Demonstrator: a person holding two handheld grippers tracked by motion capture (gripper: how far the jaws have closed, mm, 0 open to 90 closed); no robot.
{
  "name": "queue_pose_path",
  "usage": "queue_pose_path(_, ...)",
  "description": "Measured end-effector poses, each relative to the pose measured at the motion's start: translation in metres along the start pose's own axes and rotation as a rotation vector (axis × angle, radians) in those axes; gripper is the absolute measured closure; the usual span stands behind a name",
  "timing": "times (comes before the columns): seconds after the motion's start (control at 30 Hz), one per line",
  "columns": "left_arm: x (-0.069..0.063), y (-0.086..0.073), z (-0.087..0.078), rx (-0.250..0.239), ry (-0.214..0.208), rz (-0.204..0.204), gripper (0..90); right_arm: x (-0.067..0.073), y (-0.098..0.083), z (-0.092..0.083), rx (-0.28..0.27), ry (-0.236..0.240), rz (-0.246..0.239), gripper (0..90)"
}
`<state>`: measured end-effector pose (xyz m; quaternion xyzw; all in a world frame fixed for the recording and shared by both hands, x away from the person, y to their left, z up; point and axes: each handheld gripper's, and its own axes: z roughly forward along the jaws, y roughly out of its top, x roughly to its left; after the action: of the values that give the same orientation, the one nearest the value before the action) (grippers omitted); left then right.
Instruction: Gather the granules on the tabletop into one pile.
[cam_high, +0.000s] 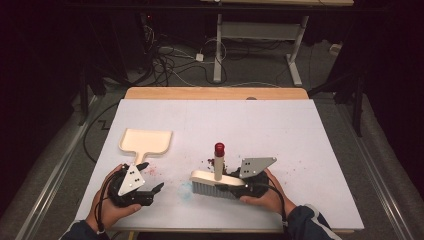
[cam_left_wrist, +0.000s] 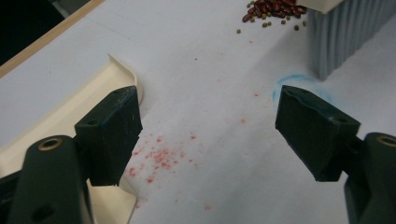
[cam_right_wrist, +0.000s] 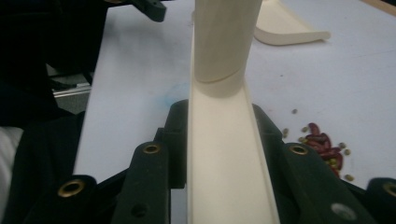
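Sweeping step in hand, by the look of it. Right tongs pinching the flat cream back of the brush, one jaw on either side, seen plainly in the right gripper view; bristles down on the white worktop, upright handle with its red cap rising from the block. Small heap of red and green beans lying just beside the brush, on its far side. Left tongs spread wide and empty, hovering low beside the stem of the cream dustpan, one jaw just over its edge in the left gripper view. Dustpan flat on the worktop, apart from the beans.

Next, probably: closing the left tongs on the dustpan stem, bringing its open lip near the heap, then drawing the bristles across the beans toward it. Calls for a firm, level hold on the brush so none scatter.
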<state>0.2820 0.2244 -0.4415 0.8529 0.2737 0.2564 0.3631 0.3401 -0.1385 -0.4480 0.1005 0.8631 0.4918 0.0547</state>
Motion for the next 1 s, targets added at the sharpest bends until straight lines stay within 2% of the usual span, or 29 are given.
queue_pose_path(0.17, -0.001, 0.001, 0.003, 0.004, -0.007, 0.003, 21.8, -0.023, 0.002, 0.007, -0.016, 0.005, -0.024, 67.2)
queue_pose_path(0.3, -0.001, 0.001, 0.004, 0.008, -0.014, 0.002, 21.8, -0.038, 0.005, 0.013, -0.045, 0.0, -0.017, 67.3)
queue_pose_path(0.33, -0.002, 0.001, 0.005, 0.009, -0.014, 0.001, 21.8, -0.04, 0.005, 0.014, -0.053, 0.008, -0.008, 67.4)
queue_pose_path(0.5, -0.002, 0.001, 0.005, 0.012, -0.016, 0.003, 21.8, -0.04, 0.01, 0.013, -0.06, -0.026, -0.018, 67.3)
queue_pose_path(0.6, -0.002, 0.001, 0.004, 0.008, -0.01, 0.002, 21.8, -0.037, 0.017, 0.002, -0.081, -0.055, -0.01, 67.3)
queue_pose_path(0.63, -0.001, 0.001, 0.003, 0.007, -0.007, 0.001, 21.8, -0.035, 0.02, -0.003, -0.083, -0.085, -0.008, 67.3)
queue_pose_path(0.8, 0.0, 0.0, 0.0, 0.003, 0.003, -0.003, 21.8, -0.027, 0.031, -0.035, -0.099, -0.165, 0.019, 67.3)
queue_pose_path(1.0, 0.001, -0.001, -0.003, 0.002, 0.023, 0.0, 21.8, -0.015, 0.029, -0.078, -0.093, -0.245, 0.057, 67.2)
